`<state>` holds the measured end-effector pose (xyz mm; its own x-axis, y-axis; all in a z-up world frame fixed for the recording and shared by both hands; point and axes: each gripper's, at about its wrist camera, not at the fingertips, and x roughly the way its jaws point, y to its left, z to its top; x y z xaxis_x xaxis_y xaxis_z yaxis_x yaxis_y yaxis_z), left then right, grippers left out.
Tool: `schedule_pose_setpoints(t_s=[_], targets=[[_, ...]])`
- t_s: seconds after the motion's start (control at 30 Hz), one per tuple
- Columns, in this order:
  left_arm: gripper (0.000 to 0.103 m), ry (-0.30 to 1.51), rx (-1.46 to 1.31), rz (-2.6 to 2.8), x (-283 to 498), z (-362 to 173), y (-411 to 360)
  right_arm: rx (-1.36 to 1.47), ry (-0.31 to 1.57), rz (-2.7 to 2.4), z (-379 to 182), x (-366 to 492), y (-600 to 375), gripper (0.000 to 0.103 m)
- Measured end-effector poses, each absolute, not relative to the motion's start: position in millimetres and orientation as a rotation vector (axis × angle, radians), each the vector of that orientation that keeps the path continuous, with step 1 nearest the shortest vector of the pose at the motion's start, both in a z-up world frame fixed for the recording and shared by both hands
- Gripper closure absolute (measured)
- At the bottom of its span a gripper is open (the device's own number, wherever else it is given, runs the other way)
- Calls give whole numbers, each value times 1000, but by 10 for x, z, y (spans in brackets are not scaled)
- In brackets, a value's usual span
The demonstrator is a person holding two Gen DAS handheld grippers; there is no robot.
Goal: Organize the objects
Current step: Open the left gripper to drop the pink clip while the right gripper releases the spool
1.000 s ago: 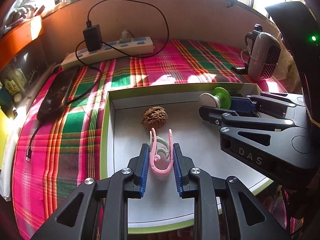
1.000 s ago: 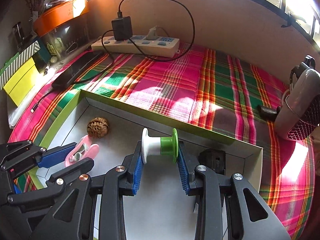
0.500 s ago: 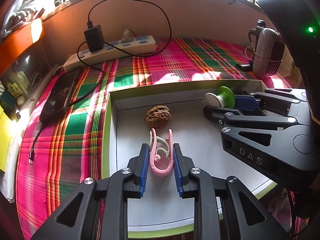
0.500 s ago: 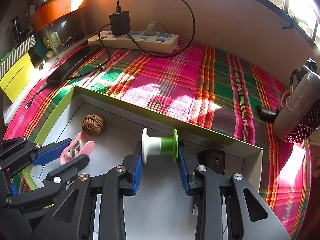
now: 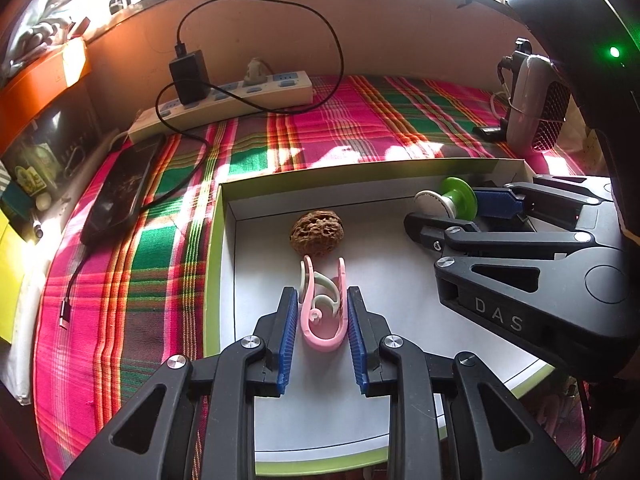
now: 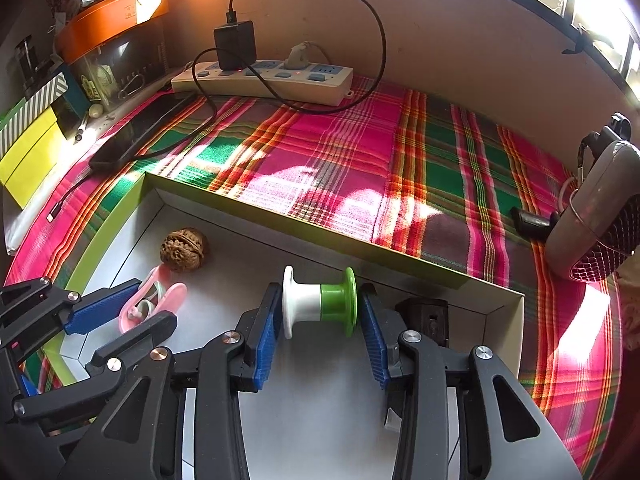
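Both grippers (image 5: 322,316) (image 6: 320,320) – jaws seemingly opening

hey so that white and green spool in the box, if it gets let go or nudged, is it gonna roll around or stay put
The spool lies on its side on the box floor, resting on its round flanges, so it would probably roll if nudged. It looks like hollow plastic, likely light and stiff. The right tool is opening with the spool between its pads; the nearby wall may stop a roll.

I am wearing black plastic on both frames: my left gripper (image 5: 323,322) and right gripper (image 6: 320,320) are showing ribbed blue pads (image 5: 289,336), silver screws, triangular cut-outs, "DAS" lettering.
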<state>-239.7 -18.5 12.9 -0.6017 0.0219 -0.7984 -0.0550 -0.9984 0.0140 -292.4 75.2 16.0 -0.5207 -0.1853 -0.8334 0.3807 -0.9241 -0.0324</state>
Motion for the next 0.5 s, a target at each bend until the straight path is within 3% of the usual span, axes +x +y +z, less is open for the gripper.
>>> schedule_pose_setpoints(t_s=[0.5], targets=[[76,37,-1373,2783,-2355,181,-229,1298,286,-2481,224,-2874,772,53]])
